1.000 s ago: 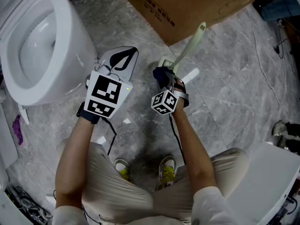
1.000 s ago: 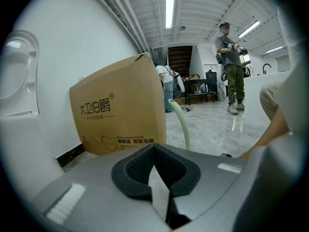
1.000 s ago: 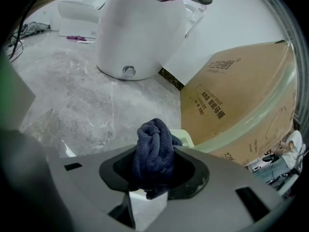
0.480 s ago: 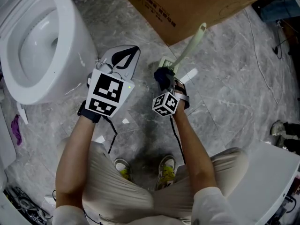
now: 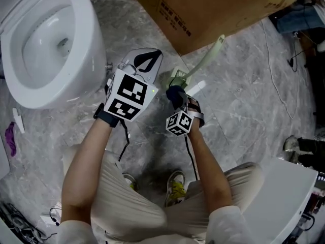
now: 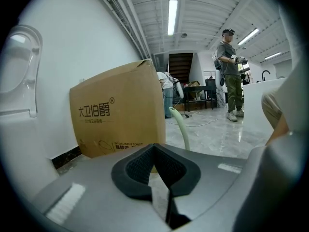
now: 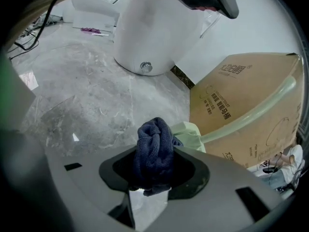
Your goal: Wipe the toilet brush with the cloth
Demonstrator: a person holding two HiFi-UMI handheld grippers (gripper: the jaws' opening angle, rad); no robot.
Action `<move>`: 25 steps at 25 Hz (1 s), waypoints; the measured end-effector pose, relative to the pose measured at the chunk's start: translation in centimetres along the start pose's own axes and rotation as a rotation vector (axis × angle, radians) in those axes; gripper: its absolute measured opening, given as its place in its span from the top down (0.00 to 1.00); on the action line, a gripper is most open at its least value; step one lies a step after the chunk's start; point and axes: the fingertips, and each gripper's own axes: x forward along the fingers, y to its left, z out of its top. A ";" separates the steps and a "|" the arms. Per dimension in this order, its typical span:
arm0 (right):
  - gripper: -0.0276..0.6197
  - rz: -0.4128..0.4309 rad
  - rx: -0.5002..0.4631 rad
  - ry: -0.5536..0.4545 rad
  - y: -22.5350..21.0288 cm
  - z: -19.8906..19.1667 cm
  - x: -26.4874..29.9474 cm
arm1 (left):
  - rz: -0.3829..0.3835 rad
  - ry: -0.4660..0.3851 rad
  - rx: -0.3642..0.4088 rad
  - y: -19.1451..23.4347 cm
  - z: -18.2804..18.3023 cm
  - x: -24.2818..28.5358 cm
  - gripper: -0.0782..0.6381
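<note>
L tongs [image 5: 147, 61] moved nearer 1 brush [image 5: 205, 55], closed, empty; R tongs [image 7: 153, 178] clamp 1 cloth [image 7: 154, 144].

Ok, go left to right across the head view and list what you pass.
Toilet → left gripper → cloth in the right gripper → white panel.
</note>
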 end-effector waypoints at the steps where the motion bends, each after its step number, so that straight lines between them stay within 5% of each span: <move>1: 0.71 0.003 -0.004 0.005 0.1 -0.1 -0.1 | -0.001 -0.002 -0.001 0.0 0.0 0.0 0.89; 9: 0.71 0.021 -0.035 0.011 0.6 -0.4 -1.6 | -0.010 -0.018 -0.008 0.0 0.4 -0.1 0.89; 15: 0.71 -0.451 -0.090 -0.228 -10.1 6.5 -9.0 | -0.011 -0.045 -0.018 0.1 1.2 0.0 0.89; 17: 0.71 -0.538 -0.121 -0.252 -11.8 7.6 -10.3 | -0.012 -0.038 -0.017 0.1 1.0 0.2 0.89; 25: 0.71 -0.416 -0.112 -0.158 -9.2 6.2 -6.0 | -0.008 -0.005 -0.001 0.1 -0.3 -0.1 0.89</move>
